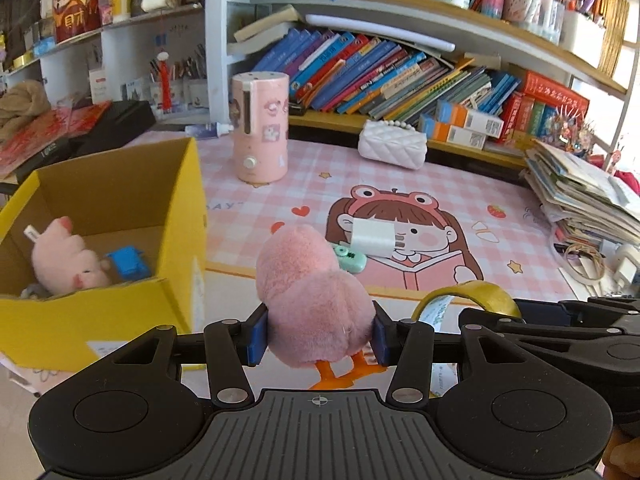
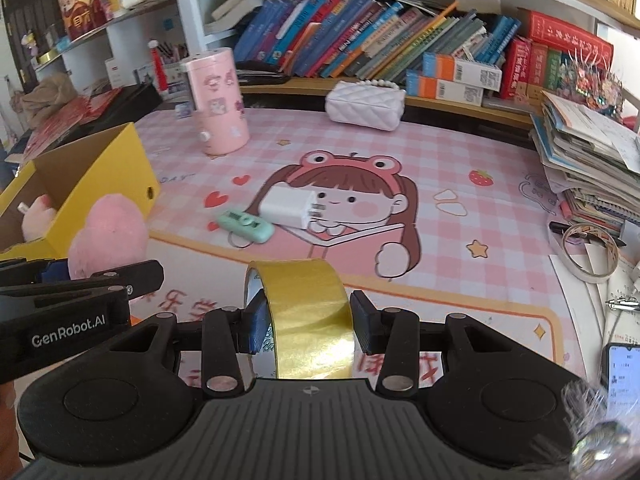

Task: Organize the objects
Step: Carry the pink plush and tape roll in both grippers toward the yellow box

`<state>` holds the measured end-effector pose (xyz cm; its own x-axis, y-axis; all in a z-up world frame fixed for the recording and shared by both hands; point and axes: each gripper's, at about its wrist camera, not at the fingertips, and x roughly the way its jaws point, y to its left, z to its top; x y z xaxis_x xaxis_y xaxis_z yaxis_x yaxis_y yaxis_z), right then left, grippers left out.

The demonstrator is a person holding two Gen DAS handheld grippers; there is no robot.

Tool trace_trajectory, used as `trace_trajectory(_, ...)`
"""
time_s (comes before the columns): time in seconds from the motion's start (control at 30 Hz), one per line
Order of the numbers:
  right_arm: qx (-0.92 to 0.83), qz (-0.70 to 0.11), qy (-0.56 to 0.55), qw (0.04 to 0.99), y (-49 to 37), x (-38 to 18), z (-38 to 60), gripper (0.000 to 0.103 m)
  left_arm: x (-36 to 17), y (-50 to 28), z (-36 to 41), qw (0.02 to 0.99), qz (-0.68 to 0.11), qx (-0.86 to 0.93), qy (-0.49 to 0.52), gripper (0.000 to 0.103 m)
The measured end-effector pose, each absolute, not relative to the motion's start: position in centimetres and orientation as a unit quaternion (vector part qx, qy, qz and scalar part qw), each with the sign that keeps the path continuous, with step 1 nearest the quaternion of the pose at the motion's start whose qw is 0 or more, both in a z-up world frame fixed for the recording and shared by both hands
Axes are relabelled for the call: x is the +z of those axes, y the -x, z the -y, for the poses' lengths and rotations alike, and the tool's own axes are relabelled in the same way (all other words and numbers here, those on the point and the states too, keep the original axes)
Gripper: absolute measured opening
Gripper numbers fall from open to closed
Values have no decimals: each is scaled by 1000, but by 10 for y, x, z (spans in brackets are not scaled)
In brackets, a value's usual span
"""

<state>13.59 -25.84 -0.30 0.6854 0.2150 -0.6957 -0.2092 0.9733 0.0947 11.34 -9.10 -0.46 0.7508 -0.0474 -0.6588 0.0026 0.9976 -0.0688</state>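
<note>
Left tongs: the left tongs (image 1: 318, 338) sit at the bottom centre of the left wrist view, angled down toward the counter, with both blue pads pressed into the sides of a pink plush toy (image 1: 312, 300). The toy's orange feet hang below the pads, and its rounded body rises above them.
Left tongs from the other side: in the right wrist view their black frame fills the lower left edge, the same plush showing above it.
Right tongs: the right tongs (image 2: 306, 326) sit at the bottom centre of their own view, tilted downward, clamped on a gold tape roll (image 2: 308, 316). The roll stands on edge, and the left pad is inside the ring against its wall.
Yellow box: an open yellow cardboard box (image 1: 180, 208) stands at the left of the left wrist view, just left of the held plush. Inside lie a pale pink plush (image 1: 68, 260) and a blue item (image 1: 128, 262).
Counter: a pink checked mat (image 2: 460, 152) with a cartoon girl covers the counter.
Loose items: a white charger (image 2: 290, 206) and a mint green gadget (image 2: 246, 226) lie touching near the middle of the mat.
Back of mat: a pink cylinder (image 2: 218, 100) stands upright at upper left, and a white quilted purse (image 2: 364, 106) lies near the bookshelf.
</note>
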Motion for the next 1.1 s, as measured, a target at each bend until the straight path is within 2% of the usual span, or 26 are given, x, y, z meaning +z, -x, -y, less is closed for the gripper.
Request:
trace_trajectory(0.53, 140, -365, 22, 920, -59, 14, 158, 40, 5, -28, -16, 937, -342, 22, 65, 48)
trace_trajectory(1.1, 171, -381, 23, 908, 13, 5, 70, 40, 4, 48, -100, 934, -345, 58, 79, 48)
